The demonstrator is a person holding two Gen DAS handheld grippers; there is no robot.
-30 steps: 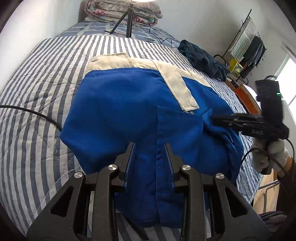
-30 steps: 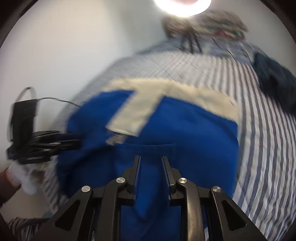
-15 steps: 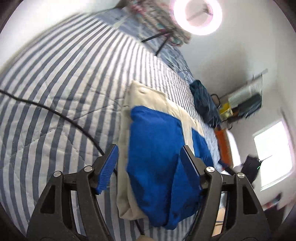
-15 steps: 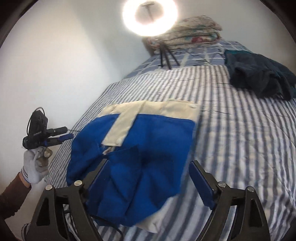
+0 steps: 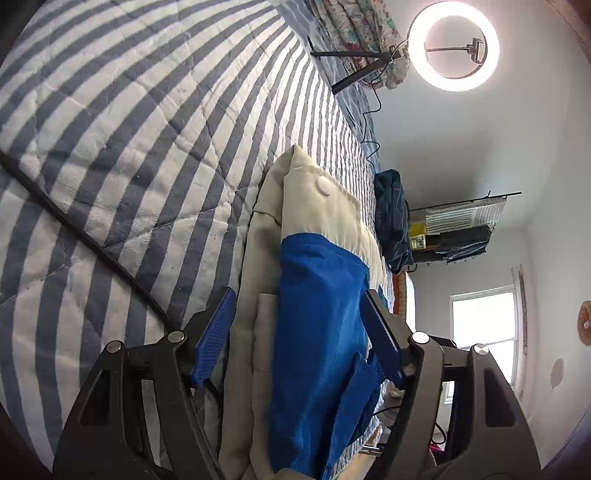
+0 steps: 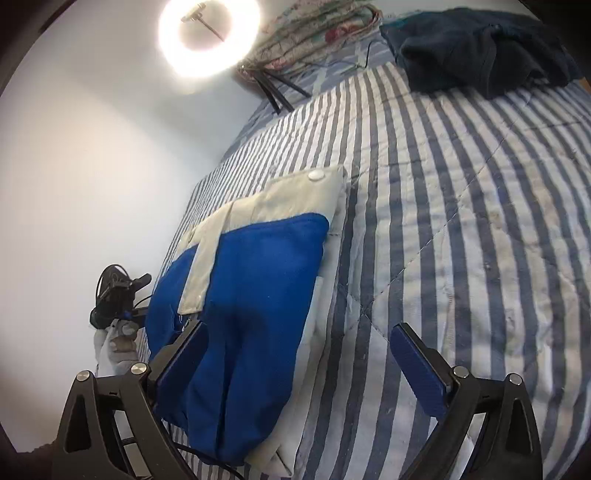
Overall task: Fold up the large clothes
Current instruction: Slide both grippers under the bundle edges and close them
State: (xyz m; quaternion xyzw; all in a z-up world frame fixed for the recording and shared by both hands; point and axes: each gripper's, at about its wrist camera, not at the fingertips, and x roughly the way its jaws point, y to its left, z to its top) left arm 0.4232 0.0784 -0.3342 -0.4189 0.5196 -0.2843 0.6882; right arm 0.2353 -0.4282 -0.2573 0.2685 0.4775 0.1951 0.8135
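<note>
A folded blue and cream garment [image 5: 317, 306] lies on the striped bed [image 5: 147, 147]; it also shows in the right wrist view [image 6: 258, 288]. My left gripper [image 5: 299, 336] is open, its blue-padded fingers straddling the near end of the garment without closing on it. My right gripper [image 6: 299, 354] is open and empty, above the garment's near right edge. The left gripper also shows in the right wrist view [image 6: 122, 295], held in a gloved hand at the bed's left side.
A dark blue garment [image 6: 476, 48] lies bunched at the far side of the bed. A ring light [image 5: 454, 44] on a tripod and a folded floral quilt [image 6: 317, 29] stand at the head. A black cable [image 5: 74, 229] crosses the bedspread. A clothes rack [image 5: 458, 229] stands beyond.
Both grippers let go of the blue fabric and opened wide. Both pulled back from the garment and tilted, the left one swinging to view it from the end.
</note>
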